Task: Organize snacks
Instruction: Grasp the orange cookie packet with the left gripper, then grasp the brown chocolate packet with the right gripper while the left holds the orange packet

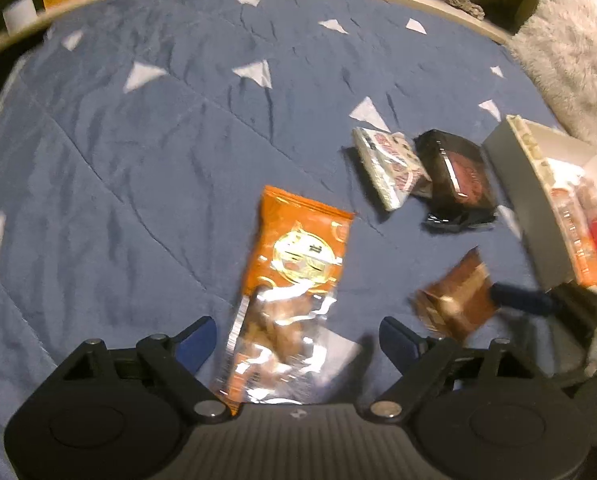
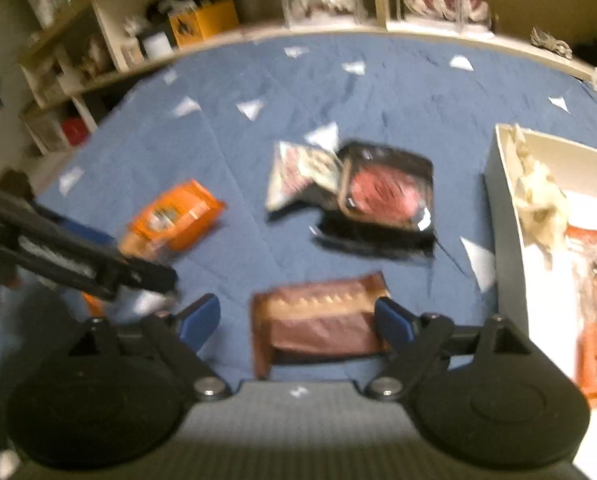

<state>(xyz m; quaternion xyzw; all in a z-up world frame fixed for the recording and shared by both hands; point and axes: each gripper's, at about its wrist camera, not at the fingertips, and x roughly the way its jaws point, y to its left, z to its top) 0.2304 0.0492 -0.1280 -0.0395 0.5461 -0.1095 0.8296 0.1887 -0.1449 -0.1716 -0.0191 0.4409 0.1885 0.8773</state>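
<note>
Blue quilted bedspread (image 1: 146, 160) with pale triangles fills both views; I am working over it with both tools. My left gripper (image 1: 296, 338) is spread wide, and the orange snack bag (image 1: 298, 264) lies lengthwise between its fingers, clear end nearest the camera; I cannot tell whether either pad touches it. My right gripper (image 2: 296, 318) is also spread, with the brown snack packet (image 2: 318, 324) lying crosswise between its fingers, the right-hand pad at or against the packet's end. Motion blur softens that view. Beyond, a white-and-red packet (image 1: 390, 166) and a black tray pack (image 1: 458, 172) lie touching each other. White box (image 1: 514, 176) sits at the right edge of the bedspread, with orange packets (image 1: 586, 232) inside. Shelving (image 2: 98, 40) runs along the far side.
</note>
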